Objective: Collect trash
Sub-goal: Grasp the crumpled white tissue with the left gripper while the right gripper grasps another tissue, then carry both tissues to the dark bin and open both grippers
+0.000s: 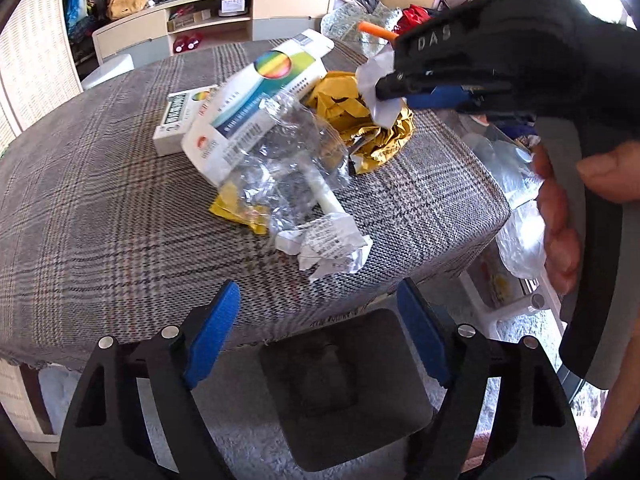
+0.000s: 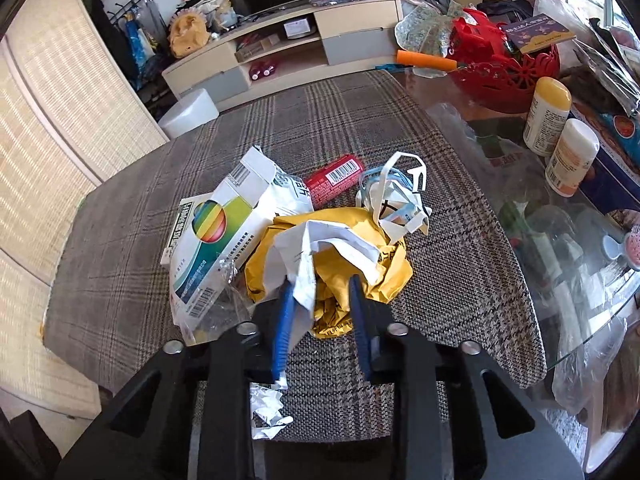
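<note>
A heap of trash lies on the plaid-covered table (image 1: 100, 220): a rainbow-printed medicine box (image 1: 260, 92) (image 2: 208, 232), clear plastic wrapping (image 1: 288, 152), a crumpled yellow bag (image 1: 384, 140) (image 2: 372, 272), a crumpled receipt (image 1: 332, 240) and a red packet (image 2: 334, 178). My right gripper (image 2: 320, 282) (image 1: 386, 88) is shut on a sheet of white paper (image 2: 308, 256) (image 1: 374, 76) just above the yellow bag. My left gripper (image 1: 318, 286) hangs open over the table's near edge, short of the receipt, with nothing between its fingers.
A glass tabletop (image 2: 520, 184) to the right carries two pill bottles (image 2: 546, 116), a red basket (image 2: 504, 68) and a clear plastic bag (image 1: 516, 216). A dark stool (image 1: 344, 380) stands below the table edge. A small green-and-white box (image 1: 180, 120) lies left of the heap.
</note>
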A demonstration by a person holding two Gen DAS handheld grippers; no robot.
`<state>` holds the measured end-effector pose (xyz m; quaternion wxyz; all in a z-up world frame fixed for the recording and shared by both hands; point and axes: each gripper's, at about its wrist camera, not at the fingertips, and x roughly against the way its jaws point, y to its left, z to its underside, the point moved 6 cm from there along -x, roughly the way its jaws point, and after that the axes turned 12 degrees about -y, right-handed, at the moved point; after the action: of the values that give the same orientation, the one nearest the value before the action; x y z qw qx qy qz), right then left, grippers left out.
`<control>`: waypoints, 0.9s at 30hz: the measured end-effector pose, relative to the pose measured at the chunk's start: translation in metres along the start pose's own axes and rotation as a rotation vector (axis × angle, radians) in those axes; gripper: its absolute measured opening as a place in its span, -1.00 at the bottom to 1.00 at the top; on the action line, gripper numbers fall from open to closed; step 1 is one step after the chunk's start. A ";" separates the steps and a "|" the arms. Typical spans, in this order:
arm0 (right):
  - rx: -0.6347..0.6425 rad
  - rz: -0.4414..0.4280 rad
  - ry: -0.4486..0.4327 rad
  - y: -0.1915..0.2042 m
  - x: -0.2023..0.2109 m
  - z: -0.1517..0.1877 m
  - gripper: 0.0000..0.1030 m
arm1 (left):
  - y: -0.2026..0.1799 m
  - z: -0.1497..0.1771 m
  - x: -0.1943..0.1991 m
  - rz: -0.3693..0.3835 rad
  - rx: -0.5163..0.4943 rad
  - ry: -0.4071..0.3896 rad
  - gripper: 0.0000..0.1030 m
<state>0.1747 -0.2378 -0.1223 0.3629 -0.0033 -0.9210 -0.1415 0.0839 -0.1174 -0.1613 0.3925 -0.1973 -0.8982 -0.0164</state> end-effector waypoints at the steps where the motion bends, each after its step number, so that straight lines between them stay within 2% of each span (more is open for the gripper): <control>1: 0.006 -0.001 -0.003 -0.001 0.000 -0.001 -0.79 | -0.002 0.000 -0.002 0.001 -0.001 0.003 0.42; 6: 0.043 -0.022 -0.017 -0.003 0.003 -0.005 -0.82 | -0.013 -0.001 -0.019 -0.003 -0.020 0.025 0.00; 7: 0.046 -0.024 -0.020 -0.004 0.005 -0.007 -0.93 | -0.015 -0.001 -0.021 -0.007 -0.025 0.027 -0.07; 12: 0.057 -0.045 -0.029 -0.011 0.017 -0.009 -0.94 | -0.024 -0.005 -0.034 -0.019 -0.044 0.030 -0.10; 13: 0.060 -0.047 -0.033 -0.012 0.020 -0.009 -0.94 | -0.024 -0.006 -0.037 -0.021 -0.037 0.031 -0.17; 17: 0.066 -0.045 -0.043 -0.020 0.030 -0.010 -0.94 | -0.021 -0.010 -0.049 -0.007 -0.001 0.048 -0.63; 22: 0.066 -0.046 -0.057 -0.028 0.046 -0.009 -0.94 | -0.024 -0.016 -0.042 0.013 0.001 0.020 -0.81; 27: 0.069 -0.046 -0.059 -0.028 0.059 -0.001 -0.94 | -0.026 -0.017 -0.018 0.018 0.000 -0.010 -0.82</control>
<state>0.1282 -0.2703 -0.0893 0.3321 0.0262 -0.9355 -0.1180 0.0972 -0.1503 -0.1593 0.3879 -0.2053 -0.8985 -0.0120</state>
